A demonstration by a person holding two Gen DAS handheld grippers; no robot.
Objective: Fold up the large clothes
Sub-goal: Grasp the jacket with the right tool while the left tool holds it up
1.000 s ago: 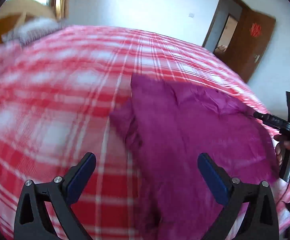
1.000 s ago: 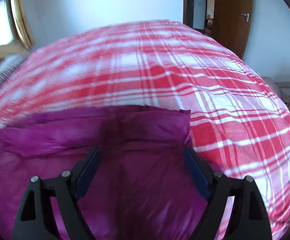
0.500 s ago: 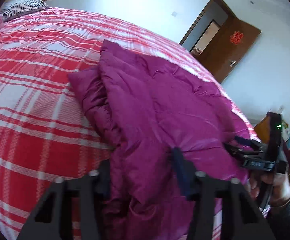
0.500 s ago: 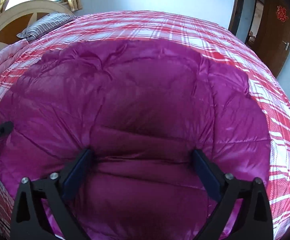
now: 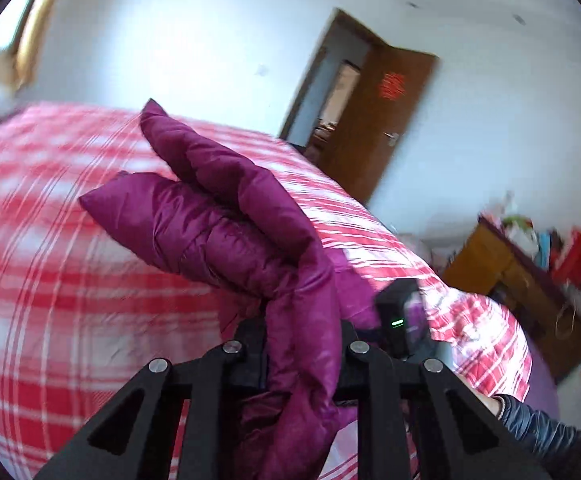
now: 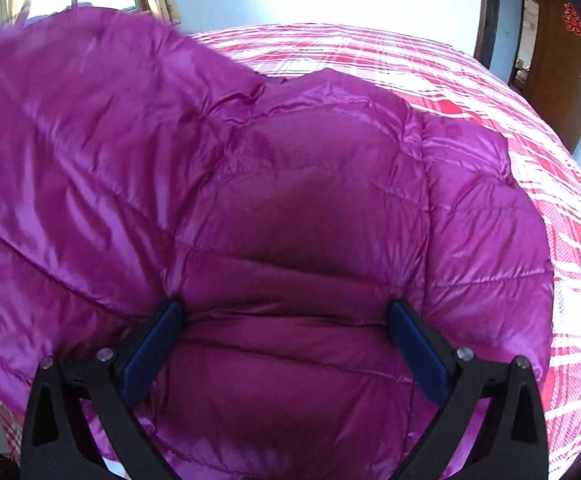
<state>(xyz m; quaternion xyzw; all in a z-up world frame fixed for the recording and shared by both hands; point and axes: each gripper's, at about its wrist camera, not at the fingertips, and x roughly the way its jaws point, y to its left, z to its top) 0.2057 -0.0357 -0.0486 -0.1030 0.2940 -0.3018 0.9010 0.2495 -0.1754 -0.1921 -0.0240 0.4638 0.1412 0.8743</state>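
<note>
Bed with red-and-white plaid cover fills most of both views. Magenta puffer jacket lies on it, near the edge closest to the person; quilted, shiny, partly bunched. One part of the jacket is raised off the bed at the left of the right wrist view, the rest lies flat. Brown door with a red paper cutout stands open in the white far wall. Wooden shelf with coloured items at right, blurred.

Left gripper: fingers closing, pinching a fold of the jacket, which hangs lifted above the bed. Right gripper: fingers spread wide, blue pads resting on the jacket surface, nothing pinched. Right gripper body shows in the left view with a green light. Dark blue sleeve at lower right.
</note>
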